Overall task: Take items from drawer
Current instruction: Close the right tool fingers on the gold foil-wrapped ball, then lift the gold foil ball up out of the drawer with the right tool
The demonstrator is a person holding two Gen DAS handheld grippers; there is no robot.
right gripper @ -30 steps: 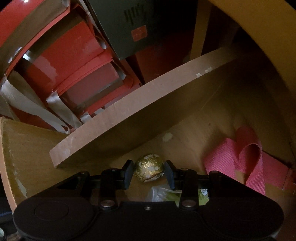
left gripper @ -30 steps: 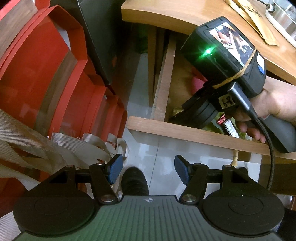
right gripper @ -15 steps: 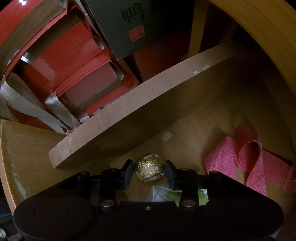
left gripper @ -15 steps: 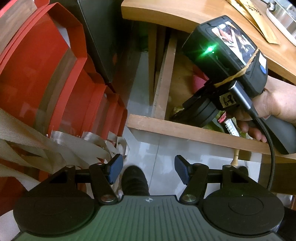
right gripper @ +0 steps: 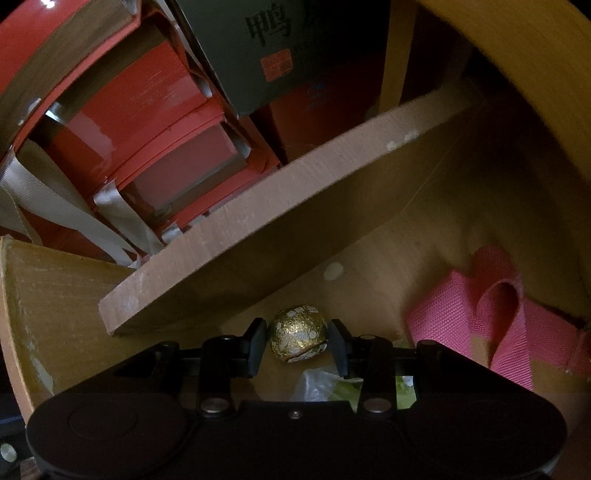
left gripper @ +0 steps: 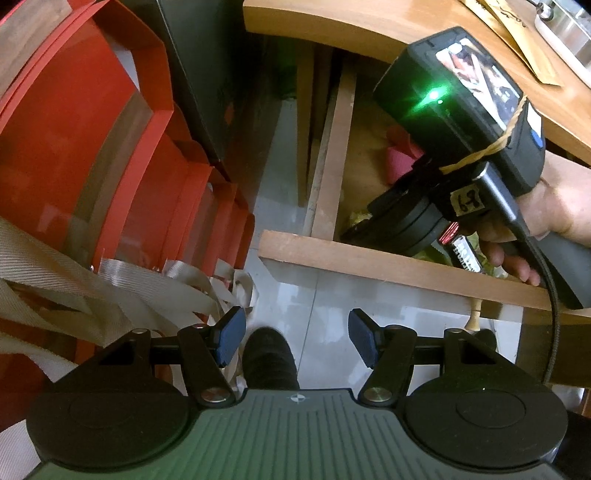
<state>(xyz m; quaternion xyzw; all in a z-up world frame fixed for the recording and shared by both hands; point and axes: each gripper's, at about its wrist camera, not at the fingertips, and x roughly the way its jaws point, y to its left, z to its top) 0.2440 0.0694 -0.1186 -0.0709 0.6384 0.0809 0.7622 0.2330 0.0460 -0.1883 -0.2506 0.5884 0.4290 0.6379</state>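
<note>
A gold foil-wrapped ball [right gripper: 297,333] sits between the pads of my right gripper [right gripper: 297,345], which is shut on it above the floor of the open wooden drawer [right gripper: 229,266]. A folded pink webbing strap [right gripper: 491,310] lies in the drawer to the right, and a pale plastic packet [right gripper: 317,384] shows below the ball. From the left wrist view, a hand holds the right gripper's body [left gripper: 458,140] over the drawer's front board [left gripper: 369,258]. My left gripper [left gripper: 293,341] points down at the tiled floor, open and holding nothing.
Red gift boxes [left gripper: 92,140] with beige ribbon handles [left gripper: 74,280] stack at the left, and a dark green box [right gripper: 258,48] stands behind them. The wooden tabletop [left gripper: 369,29] overhangs the drawer, with a metal dish [left gripper: 569,26] on it. A dark shoe tip [left gripper: 267,356] shows below the left gripper.
The right gripper has drawn back and a little up with the gold ball held; the drawer's contents have slid slightly in its view. The left gripper has stayed still.
</note>
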